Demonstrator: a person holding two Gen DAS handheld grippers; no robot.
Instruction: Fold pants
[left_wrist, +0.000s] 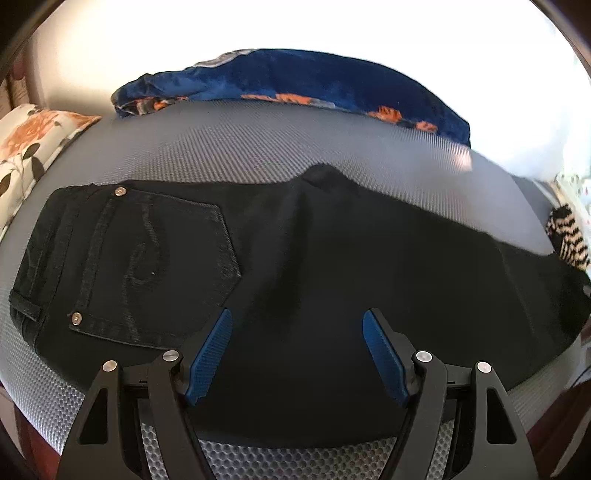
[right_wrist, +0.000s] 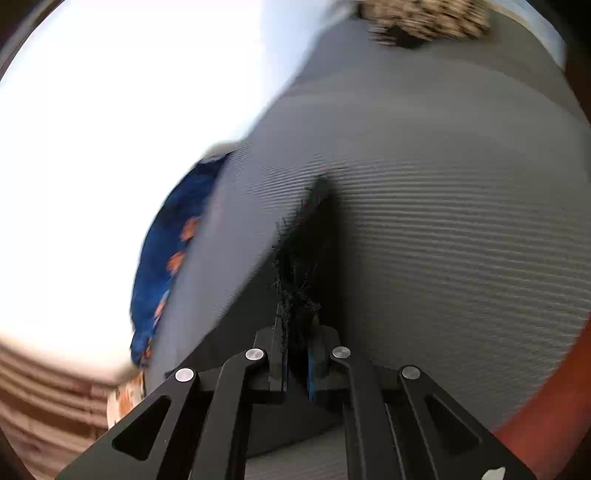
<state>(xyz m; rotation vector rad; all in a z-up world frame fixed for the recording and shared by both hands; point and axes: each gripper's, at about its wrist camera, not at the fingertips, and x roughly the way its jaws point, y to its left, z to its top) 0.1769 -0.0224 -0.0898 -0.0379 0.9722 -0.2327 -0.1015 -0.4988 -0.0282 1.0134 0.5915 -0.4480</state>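
Note:
Black jeans (left_wrist: 295, 266) lie flat across a grey textured mat (left_wrist: 229, 147), folded lengthwise, with the waistband and a back pocket (left_wrist: 155, 266) at the left. My left gripper (left_wrist: 297, 319) is open and empty, hovering over the middle of the jeans near their front edge. In the right wrist view my right gripper (right_wrist: 295, 354) is shut on the frayed black hem of a jeans leg (right_wrist: 299, 266) and holds it lifted above the grey mat (right_wrist: 461, 240). That view is blurred.
A blue blanket with orange flowers (left_wrist: 295, 81) lies behind the mat and shows in the right wrist view (right_wrist: 166, 251). A floral pillow (left_wrist: 33, 140) is at the left. A black-and-white striped cloth (left_wrist: 569, 236) lies at the right edge.

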